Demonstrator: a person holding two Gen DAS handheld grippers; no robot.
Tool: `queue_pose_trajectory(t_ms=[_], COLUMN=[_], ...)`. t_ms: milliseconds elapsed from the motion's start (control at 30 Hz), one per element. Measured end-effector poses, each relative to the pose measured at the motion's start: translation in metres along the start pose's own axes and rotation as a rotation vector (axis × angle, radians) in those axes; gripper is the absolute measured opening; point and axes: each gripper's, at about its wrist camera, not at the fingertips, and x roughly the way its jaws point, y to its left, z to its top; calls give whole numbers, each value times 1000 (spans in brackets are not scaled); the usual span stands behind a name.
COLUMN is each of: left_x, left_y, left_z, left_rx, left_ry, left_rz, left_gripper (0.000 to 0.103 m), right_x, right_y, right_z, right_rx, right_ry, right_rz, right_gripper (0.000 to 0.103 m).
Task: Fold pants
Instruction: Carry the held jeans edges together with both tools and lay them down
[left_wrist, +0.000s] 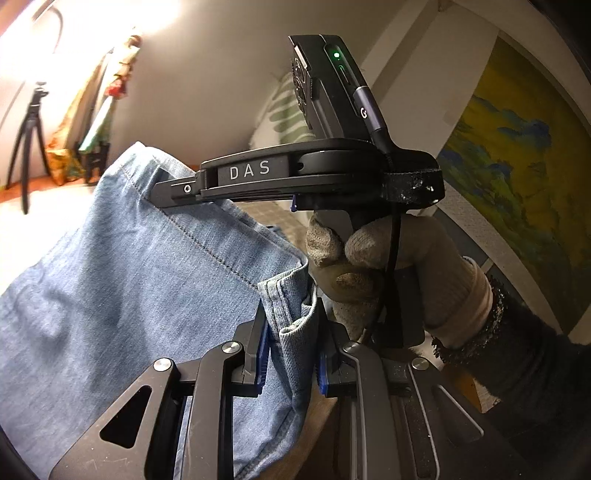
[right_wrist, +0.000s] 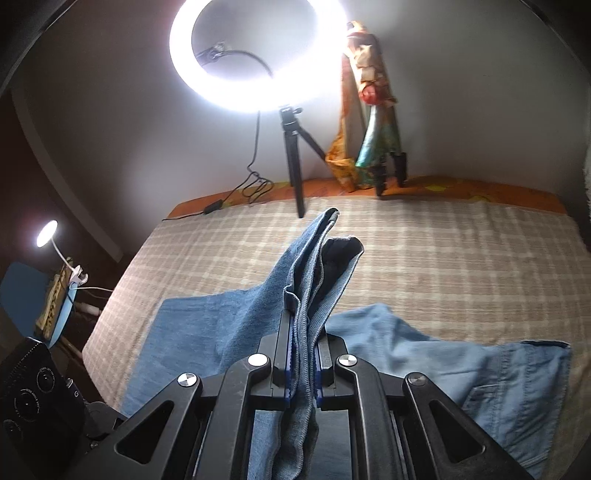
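Light blue denim pants (right_wrist: 443, 365) lie partly on a checked bed cover (right_wrist: 461, 258). My right gripper (right_wrist: 302, 354) is shut on a bunched fold of the pants, which rises up between its fingers. My left gripper (left_wrist: 291, 347) is shut on a hemmed edge of the pants (left_wrist: 147, 288) and holds the cloth lifted. In the left wrist view the right gripper's body marked DAS (left_wrist: 295, 173) sits just ahead, held by a gloved hand (left_wrist: 388, 266), with denim hanging at its tip.
A ring light on a tripod (right_wrist: 295, 170) stands at the bed's far edge beside a second stand draped in patterned cloth (right_wrist: 369, 122). A cable (right_wrist: 255, 177) trails there. A small lamp (right_wrist: 48, 232) is at the left. A painting (left_wrist: 517, 184) hangs at the right.
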Motion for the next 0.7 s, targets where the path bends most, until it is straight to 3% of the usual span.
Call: queue_pose_trajectory(t_ms=[700], left_x=[34], left_y=[37], left_z=[14], left_rx=[66], left_ry=[79], left_rz=[-123], left_gripper=[18], right_x=[-66], right_y=[-124], right_z=[-32], right_rx=[150], right_ry=[-53], right_rz=[-152], right_gripper=[6])
